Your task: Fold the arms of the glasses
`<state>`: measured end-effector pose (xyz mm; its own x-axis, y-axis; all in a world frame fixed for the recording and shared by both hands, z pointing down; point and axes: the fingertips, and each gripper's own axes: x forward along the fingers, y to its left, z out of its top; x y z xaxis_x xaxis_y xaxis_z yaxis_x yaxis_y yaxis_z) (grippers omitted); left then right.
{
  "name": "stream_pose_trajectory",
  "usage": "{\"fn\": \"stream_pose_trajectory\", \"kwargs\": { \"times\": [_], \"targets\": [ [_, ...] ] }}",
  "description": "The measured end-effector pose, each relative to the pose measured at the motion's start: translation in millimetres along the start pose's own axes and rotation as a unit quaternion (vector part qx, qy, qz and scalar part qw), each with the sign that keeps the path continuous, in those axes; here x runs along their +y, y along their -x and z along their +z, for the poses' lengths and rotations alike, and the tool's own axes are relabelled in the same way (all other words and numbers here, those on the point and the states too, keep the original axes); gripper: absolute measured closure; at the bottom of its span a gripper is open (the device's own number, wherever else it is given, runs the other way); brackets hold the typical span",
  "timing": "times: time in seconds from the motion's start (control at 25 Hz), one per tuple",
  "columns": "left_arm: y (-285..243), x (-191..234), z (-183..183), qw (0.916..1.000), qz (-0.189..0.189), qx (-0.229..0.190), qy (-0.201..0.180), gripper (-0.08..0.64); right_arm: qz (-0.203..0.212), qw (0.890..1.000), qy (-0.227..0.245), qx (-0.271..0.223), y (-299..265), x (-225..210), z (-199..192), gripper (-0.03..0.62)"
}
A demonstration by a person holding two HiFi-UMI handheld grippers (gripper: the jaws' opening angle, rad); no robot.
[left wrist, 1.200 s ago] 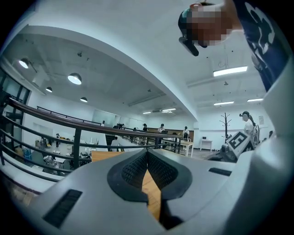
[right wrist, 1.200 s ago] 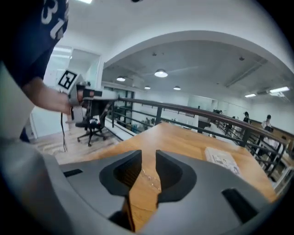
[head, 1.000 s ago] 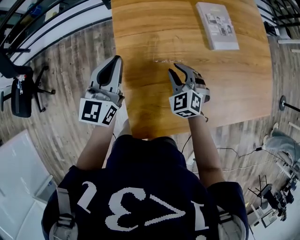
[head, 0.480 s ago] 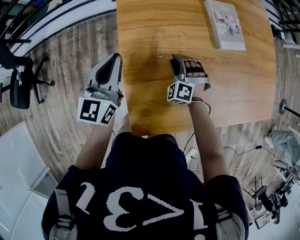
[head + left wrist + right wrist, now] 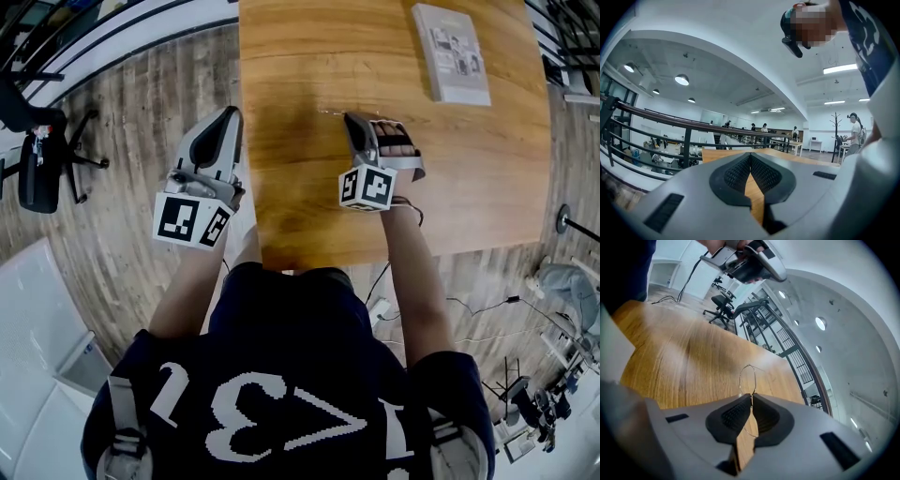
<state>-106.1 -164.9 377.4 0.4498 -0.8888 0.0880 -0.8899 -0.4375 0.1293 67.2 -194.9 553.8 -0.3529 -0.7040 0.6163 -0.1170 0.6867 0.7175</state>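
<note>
Open hall with railings, a wooden table (image 5: pixel 300 56) under me; my right tongs (image 5: pixel 751 397) are closing with the thin wire of the glasses (image 5: pixel 747 379) between the pads, one rim loop showing past the tips, low over the table's middle; my left tongs (image 5: pixel 750 157) are pressed together on nothing, off the table's left edge. The glasses look feather-light, springy, easily bent and slippery; I'd pinch the front near a hinge, gently. A book (image 5: pixel 452 52) lies well apart; nothing blocks.
</note>
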Motion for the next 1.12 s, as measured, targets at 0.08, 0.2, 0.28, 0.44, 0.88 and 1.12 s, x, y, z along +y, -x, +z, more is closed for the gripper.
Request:
{"fn": "stream_pose_trajectory", "kwargs": {
  "times": [0.08,0.2,0.28,0.44,0.88,1.12],
  "targets": [
    [1,-1,2,1.0,-0.007,-0.001,0.0,0.546,-0.009,1.0,-0.002,-0.011,11,-9,6,0.558],
    [0,-6,5,0.9997,-0.025,0.001,0.004,0.546,-0.025,0.999,0.005,-0.025,32,-24,15,0.56],
    [-2,-11,7,0.999,-0.044,0.005,0.008,0.545,-0.035,0.999,0.009,-0.037,48,-33,24,0.56],
    [-6,-24,9,0.996,-0.087,0.017,0.015,0.545,-0.044,0.997,0.026,-0.064,79,-43,43,0.561],
    [3,-46,-4,0.976,-0.175,0.08,0.103,0.371,-0.062,0.986,0.108,-0.114,161,-31,101,0.561],
    [16,-58,-1,0.9396,-0.249,0.106,0.21,0.371,-0.087,0.974,0.161,-0.134,185,-23,126,0.561]
  ]
}}
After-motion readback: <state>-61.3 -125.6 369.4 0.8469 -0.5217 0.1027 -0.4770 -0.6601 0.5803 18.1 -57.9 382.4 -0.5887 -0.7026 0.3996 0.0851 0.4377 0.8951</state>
